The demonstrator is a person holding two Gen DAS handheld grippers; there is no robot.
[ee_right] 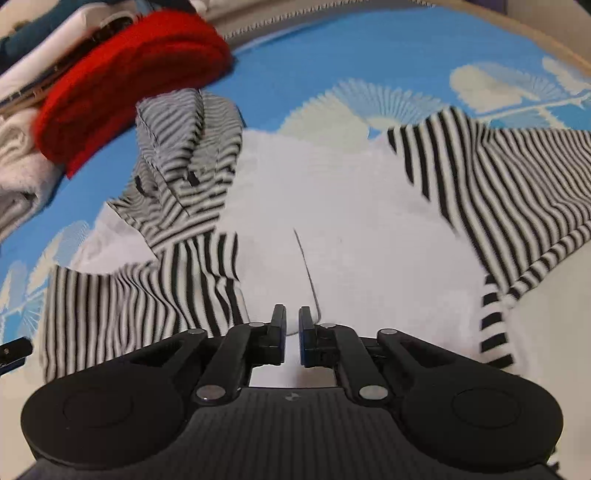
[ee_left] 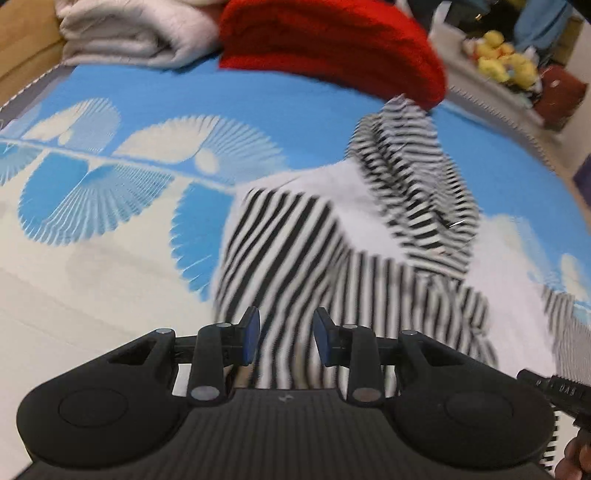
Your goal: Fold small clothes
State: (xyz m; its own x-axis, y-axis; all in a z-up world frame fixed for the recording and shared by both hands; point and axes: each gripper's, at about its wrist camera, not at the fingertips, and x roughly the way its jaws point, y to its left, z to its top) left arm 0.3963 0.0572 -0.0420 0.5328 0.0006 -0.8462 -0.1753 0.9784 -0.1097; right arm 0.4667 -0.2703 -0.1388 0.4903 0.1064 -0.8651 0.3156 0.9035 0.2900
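Note:
A small white garment with black-and-white striped sleeves and hood [ee_left: 295, 236] lies on a blue and cream patterned cloth. In the right wrist view its white body [ee_right: 332, 206] lies flat, with one striped sleeve [ee_right: 491, 177] spread to the right and another [ee_right: 147, 295] folded in at the left. My left gripper [ee_left: 285, 338] is open just above the striped sleeve, its jaws apart and empty. My right gripper [ee_right: 291, 332] hovers over the white body's near edge with its jaws almost closed, a narrow gap between them, holding nothing I can see.
A folded red knit [ee_left: 332, 40] and a folded white towel [ee_left: 129, 33] lie at the far edge of the blue cloth [ee_left: 184, 92]. Yellow plush toys [ee_left: 498, 59] sit beyond the cloth's edge. The red knit also shows in the right wrist view [ee_right: 129, 81].

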